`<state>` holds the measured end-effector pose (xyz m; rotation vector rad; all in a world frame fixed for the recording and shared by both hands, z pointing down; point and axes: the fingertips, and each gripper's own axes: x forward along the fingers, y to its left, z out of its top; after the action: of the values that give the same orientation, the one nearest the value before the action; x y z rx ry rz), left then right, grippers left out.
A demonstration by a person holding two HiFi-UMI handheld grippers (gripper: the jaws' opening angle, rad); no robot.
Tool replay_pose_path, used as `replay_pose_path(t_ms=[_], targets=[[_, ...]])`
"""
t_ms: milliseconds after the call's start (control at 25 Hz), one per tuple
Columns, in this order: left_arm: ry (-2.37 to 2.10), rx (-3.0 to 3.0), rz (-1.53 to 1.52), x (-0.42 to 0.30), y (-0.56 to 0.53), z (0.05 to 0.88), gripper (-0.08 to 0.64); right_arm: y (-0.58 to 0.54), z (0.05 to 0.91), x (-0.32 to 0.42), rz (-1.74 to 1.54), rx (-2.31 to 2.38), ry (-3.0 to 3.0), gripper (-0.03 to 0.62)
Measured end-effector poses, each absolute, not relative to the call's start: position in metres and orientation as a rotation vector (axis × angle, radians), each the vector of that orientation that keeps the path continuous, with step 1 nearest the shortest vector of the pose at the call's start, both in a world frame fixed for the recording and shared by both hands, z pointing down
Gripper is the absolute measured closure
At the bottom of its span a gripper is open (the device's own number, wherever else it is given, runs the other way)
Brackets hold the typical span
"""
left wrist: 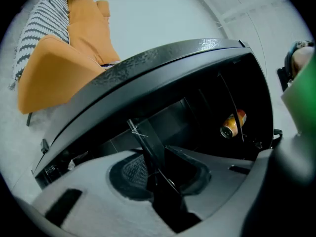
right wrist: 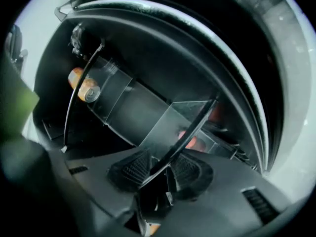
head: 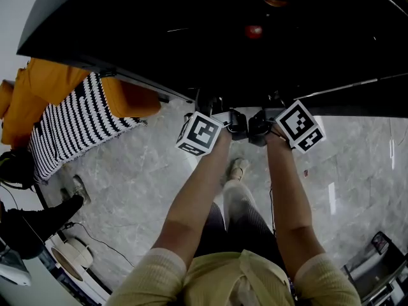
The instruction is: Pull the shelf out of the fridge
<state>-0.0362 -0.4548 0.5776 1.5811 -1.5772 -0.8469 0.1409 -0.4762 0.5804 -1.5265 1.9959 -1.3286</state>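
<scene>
The black fridge (head: 191, 30) stands open in front of me, dark inside. My two grippers sit side by side at its front edge under their marker cubes. The left gripper (head: 237, 123) (left wrist: 158, 174) is shut on the shelf's dark front strip (left wrist: 147, 142), which runs up between its ribbed pads (left wrist: 131, 171). The right gripper (head: 258, 127) (right wrist: 160, 174) is shut on the same shelf's thin dark rim (right wrist: 193, 131), with the clear shelf pane (right wrist: 170, 120) stretching away behind it. A yellow-orange can (left wrist: 232, 125) (right wrist: 84, 86) lies deeper inside.
An orange chair (head: 131, 98) with a black-and-white striped cloth (head: 70, 123) stands left of the fridge. Another person's shoe (head: 78, 189) and cables lie on the grey marble floor (head: 153, 177) at left. A black case (head: 382, 260) sits at lower right. Something red (right wrist: 190, 142) shows behind the pane.
</scene>
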Motion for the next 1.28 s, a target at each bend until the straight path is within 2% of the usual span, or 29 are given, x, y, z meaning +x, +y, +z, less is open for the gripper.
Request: replay_pose_path(t_ms=[1280], targets=[[-1.491,1.614,-0.792,-0.018,-0.368,0.568,0.472,-0.389,0.568,0.159,-1.303,-1.568,1.975,0.462]])
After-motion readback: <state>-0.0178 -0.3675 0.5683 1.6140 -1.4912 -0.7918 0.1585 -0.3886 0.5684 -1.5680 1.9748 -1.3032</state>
